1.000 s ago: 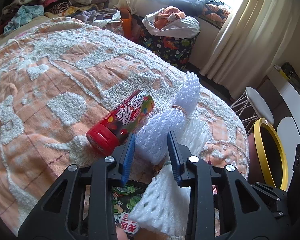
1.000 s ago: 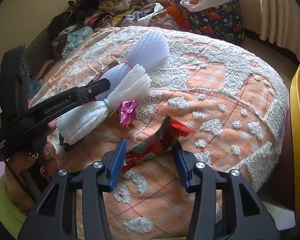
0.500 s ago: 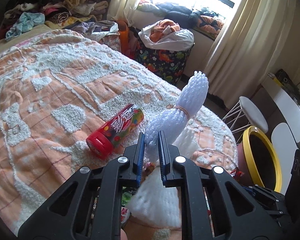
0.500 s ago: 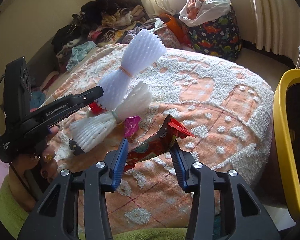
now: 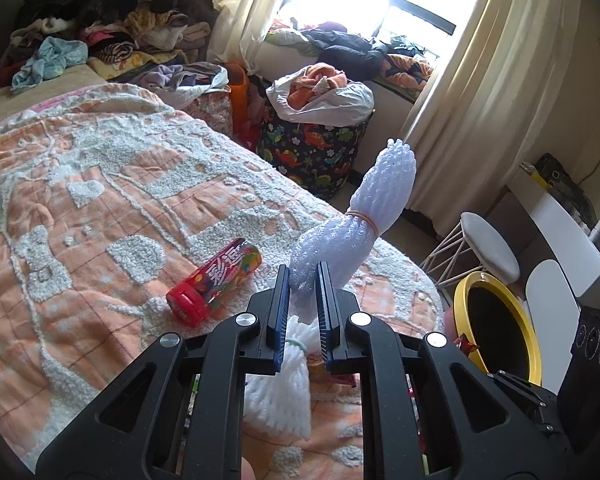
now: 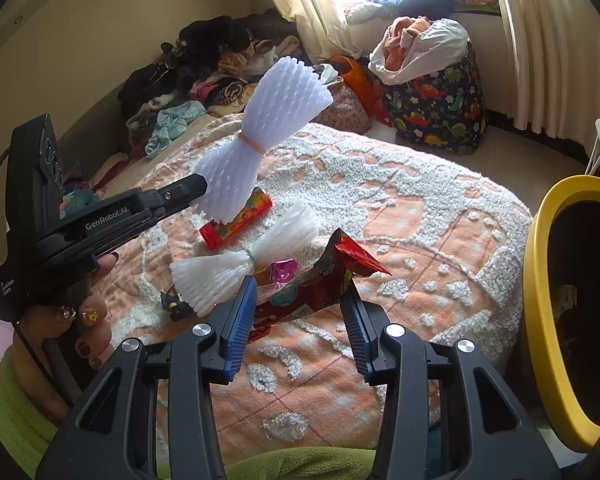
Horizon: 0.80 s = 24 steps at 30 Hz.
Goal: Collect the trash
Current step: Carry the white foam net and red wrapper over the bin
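My left gripper [image 5: 303, 280] is shut on the lower end of a white foam net bundle [image 5: 364, 216] tied with a rubber band, held up off the orange bedspread [image 5: 80, 208]. From the right wrist view the same bundle [image 6: 260, 132] stands above the left gripper [image 6: 200, 184]. My right gripper [image 6: 300, 286] is shut on a red snack wrapper [image 6: 324, 280], raised just above the bed. A second foam net bundle [image 6: 236, 276], a red candy tube [image 6: 236, 224] and a pink foil wrapper [image 6: 284, 272] lie on the bed.
A yellow-rimmed bin [image 6: 536, 280] stands off the bed's right side. A dinosaur-print hamper [image 5: 316, 152] full of laundry stands by the curtained window. Clothes [image 5: 100, 32] are piled at the far end of the bed. A white stool [image 5: 488, 248] is near the bin.
The left jaws closed on the foam net bundle and lifted it off the bed. The right gripper raised the red wrapper off the bedspread. Both hands rose.
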Each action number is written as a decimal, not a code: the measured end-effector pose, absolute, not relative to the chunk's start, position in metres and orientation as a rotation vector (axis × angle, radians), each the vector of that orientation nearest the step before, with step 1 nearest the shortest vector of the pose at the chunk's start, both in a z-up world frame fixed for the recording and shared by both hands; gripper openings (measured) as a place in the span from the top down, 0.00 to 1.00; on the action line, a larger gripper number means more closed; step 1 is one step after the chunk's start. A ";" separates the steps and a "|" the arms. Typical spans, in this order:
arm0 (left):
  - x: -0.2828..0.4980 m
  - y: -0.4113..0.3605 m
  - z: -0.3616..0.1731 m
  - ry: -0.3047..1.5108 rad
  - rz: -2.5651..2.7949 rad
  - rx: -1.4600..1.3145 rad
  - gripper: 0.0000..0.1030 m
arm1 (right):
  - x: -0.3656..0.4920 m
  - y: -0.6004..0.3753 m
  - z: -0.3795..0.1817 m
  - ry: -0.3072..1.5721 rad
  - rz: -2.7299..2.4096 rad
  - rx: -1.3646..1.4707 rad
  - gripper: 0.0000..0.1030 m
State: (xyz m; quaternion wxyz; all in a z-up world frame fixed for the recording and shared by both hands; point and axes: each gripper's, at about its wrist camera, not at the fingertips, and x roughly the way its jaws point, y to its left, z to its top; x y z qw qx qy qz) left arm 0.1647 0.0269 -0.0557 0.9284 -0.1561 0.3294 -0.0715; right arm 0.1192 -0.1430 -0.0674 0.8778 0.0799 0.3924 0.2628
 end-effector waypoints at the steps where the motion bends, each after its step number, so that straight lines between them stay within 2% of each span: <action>1: 0.164 0.026 -0.055 0.673 -0.148 -0.318 0.92 | 0.119 -0.144 -0.066 0.814 0.548 0.169 0.60; 24: 0.153 -0.017 -0.035 0.659 -0.211 -0.254 0.92 | 0.111 -0.196 -0.032 0.723 0.485 0.236 0.60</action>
